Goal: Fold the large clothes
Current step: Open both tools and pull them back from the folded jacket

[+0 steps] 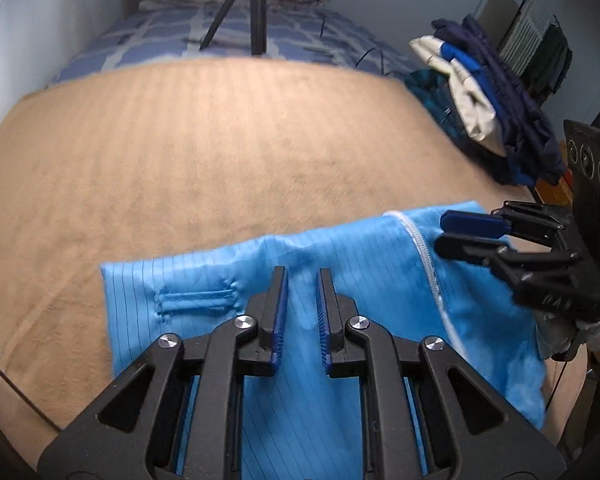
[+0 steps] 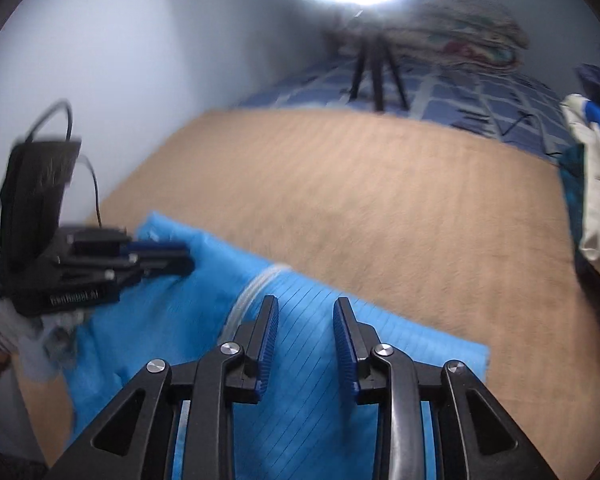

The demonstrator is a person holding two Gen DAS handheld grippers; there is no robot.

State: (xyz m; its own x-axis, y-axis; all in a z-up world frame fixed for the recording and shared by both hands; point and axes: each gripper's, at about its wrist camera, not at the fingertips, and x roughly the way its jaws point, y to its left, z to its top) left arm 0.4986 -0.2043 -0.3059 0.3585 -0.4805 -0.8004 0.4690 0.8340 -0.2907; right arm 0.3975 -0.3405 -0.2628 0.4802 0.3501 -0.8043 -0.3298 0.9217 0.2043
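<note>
The blue garment (image 1: 300, 360) was spread beneath both tongs at frame bottom. The left gripper (image 1: 302, 304) was seen narrowly parted, the right gripper (image 2: 306, 340) wider; both were angled downward, nothing pinched.

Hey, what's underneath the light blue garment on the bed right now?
The light blue garment lies on a tan blanket that shows bare all around it. Whether anything else sits beneath the cloth cannot be seen; the fabric covers it.

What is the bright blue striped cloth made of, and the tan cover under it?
The bright blue striped cloth looks like thin, smooth woven synthetic with a slight sheen, fine dark pinstripes and a white zipper. The tan cover looks like soft, matte, fuzzy fleece or flannel, with faint ribs. Neither is certain.
</note>
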